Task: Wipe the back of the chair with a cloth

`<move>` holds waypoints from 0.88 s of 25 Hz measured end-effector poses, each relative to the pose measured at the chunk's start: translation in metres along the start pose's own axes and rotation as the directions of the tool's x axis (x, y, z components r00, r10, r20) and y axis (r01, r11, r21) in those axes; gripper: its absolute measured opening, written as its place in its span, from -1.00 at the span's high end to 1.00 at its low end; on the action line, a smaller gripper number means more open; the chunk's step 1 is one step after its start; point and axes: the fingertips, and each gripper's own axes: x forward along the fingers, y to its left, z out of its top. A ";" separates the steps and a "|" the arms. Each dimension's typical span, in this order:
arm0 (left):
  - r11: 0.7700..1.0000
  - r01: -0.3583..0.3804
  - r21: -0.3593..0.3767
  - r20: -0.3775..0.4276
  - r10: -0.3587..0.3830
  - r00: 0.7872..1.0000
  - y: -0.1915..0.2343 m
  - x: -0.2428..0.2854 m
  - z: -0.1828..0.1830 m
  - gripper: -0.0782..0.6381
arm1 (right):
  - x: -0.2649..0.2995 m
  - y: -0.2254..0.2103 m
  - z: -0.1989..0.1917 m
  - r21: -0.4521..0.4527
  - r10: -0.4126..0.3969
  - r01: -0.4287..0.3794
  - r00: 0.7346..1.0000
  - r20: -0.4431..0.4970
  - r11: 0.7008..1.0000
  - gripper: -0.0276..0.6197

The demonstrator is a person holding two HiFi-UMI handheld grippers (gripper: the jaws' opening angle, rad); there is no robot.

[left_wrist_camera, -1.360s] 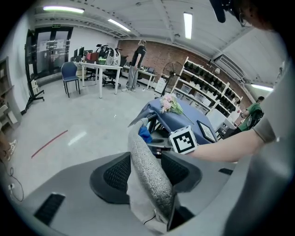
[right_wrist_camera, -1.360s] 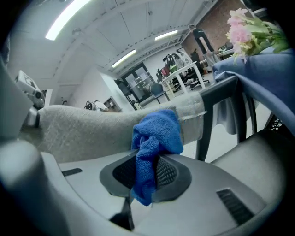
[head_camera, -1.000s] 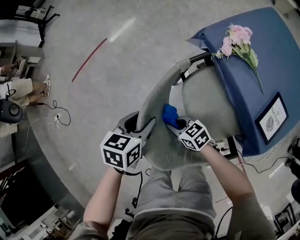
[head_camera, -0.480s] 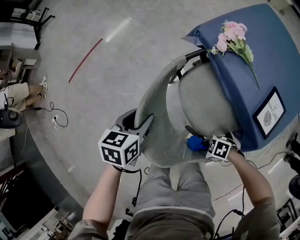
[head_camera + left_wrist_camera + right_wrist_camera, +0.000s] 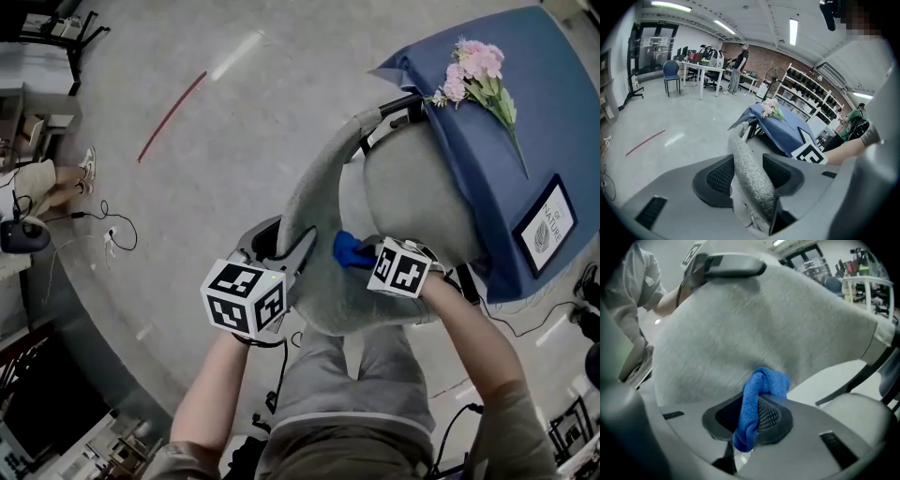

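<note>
The left gripper (image 5: 748,174) closes on the upper edge of the chair back (image 5: 317,192), seemingly pad-tight, to steady it. The right gripper (image 5: 751,417) pinches the blue cloth (image 5: 761,386) shut, pressing it against the grey fabric for wiping.

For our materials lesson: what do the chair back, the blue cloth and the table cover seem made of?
Chair back: grey woven upholstery, matte, with a fuzzy nubbly surface. Cloth: likely microfibre, soft nap, folding limply. Table cover: probably thin matte fabric, draping over the corner.

Seated person (image 5: 47,176) cut at left edge, framed sign (image 5: 547,228) unreadable, cloth (image 5: 345,246) partly behind right claw (image 5: 367,258)
</note>
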 end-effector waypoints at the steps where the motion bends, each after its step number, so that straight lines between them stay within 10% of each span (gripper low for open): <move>1: 1.000 0.001 -0.001 0.000 -0.001 1.000 0.000 0.000 0.000 0.20 | -0.003 -0.016 0.022 0.004 -0.050 0.050 0.997 0.056 0.999 0.71; 7: 1.000 0.009 -0.012 0.006 -0.009 1.000 -0.001 0.001 0.000 0.20 | -0.053 -0.122 0.092 0.171 -0.339 0.299 0.890 0.306 0.939 0.71; 12: 1.000 0.018 -0.015 0.003 -0.018 1.000 -0.001 0.003 -0.001 0.20 | -0.145 -0.206 0.110 0.442 -0.652 0.482 0.607 0.454 0.757 0.71; 14: 1.000 0.019 -0.015 0.003 -0.019 1.000 -0.001 0.004 0.000 0.20 | -0.165 -0.226 0.116 0.455 -0.710 0.545 0.532 0.461 0.704 0.71; 22: 0.999 0.025 -0.020 0.005 -0.025 1.000 -0.001 0.003 -0.001 0.20 | -0.105 -0.173 0.124 0.415 -0.595 0.432 0.659 0.461 0.801 0.71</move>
